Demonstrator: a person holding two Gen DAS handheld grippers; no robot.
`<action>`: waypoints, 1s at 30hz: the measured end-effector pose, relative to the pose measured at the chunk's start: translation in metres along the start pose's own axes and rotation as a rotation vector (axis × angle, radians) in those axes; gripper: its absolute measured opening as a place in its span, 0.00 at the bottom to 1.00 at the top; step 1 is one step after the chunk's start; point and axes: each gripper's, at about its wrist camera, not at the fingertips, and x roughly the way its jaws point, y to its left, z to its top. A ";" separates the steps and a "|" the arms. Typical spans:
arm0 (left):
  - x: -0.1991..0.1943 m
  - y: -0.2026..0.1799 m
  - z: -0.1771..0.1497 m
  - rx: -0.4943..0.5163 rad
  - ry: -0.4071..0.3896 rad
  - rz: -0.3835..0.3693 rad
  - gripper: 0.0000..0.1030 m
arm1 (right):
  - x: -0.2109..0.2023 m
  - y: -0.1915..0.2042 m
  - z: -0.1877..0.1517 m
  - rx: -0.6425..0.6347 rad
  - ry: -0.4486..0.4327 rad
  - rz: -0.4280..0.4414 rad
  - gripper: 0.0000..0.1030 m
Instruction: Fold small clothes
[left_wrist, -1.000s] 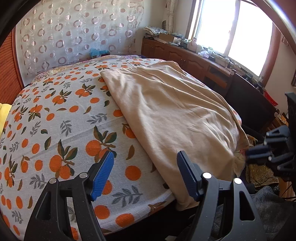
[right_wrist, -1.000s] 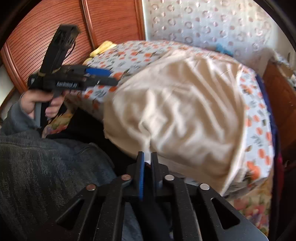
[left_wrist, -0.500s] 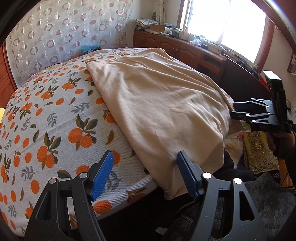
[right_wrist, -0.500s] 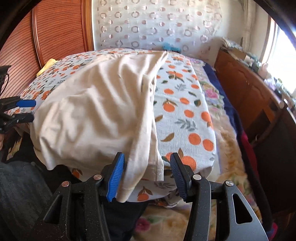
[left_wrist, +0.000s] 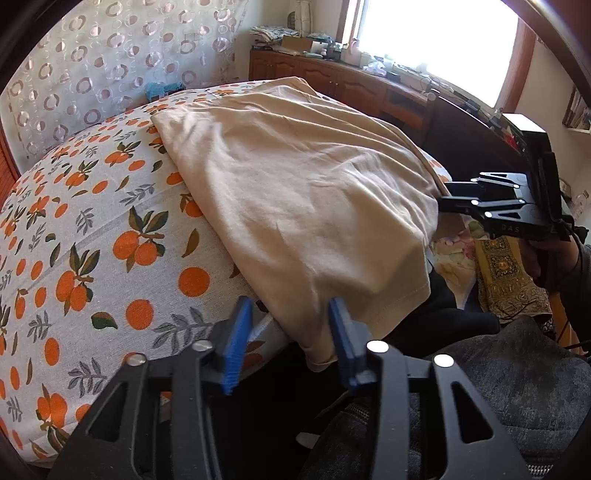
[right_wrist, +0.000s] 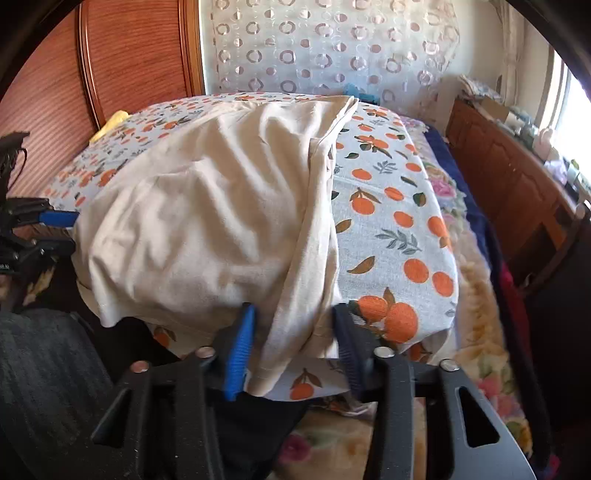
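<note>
Both jaws closing, pads not yet pinching: left hand-held gripper (left_wrist: 290, 332) and right hand-held gripper (right_wrist: 293, 338) straddling shirt (left_wrist: 295, 192) hem corners. Risk: catching the bedsheet (right_wrist: 399, 221) underneath too.

Bed w/ white sheet printed w/ oranges & green leaves (left_wrist: 92, 229) carries everything here. Beige cotton garment (left_wrist: 303, 206) lies spread directly on the sheet, running from far side to near edge, its hem hanging over that edge. Small yellow cloth (right_wrist: 110, 123) sits on the sheet at far left by the wooden panel; a blue item (left_wrist: 162, 89) sits at the far end, too small to tell what.
</note>
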 end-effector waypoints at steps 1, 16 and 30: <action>0.000 -0.001 0.000 0.005 0.001 0.004 0.31 | 0.000 -0.001 0.000 -0.008 0.002 0.001 0.21; -0.049 0.011 0.035 -0.004 -0.140 -0.073 0.05 | -0.053 -0.020 0.029 0.043 -0.147 0.143 0.07; 0.006 0.140 0.199 -0.164 -0.236 0.090 0.07 | 0.001 -0.079 0.203 0.082 -0.236 0.081 0.06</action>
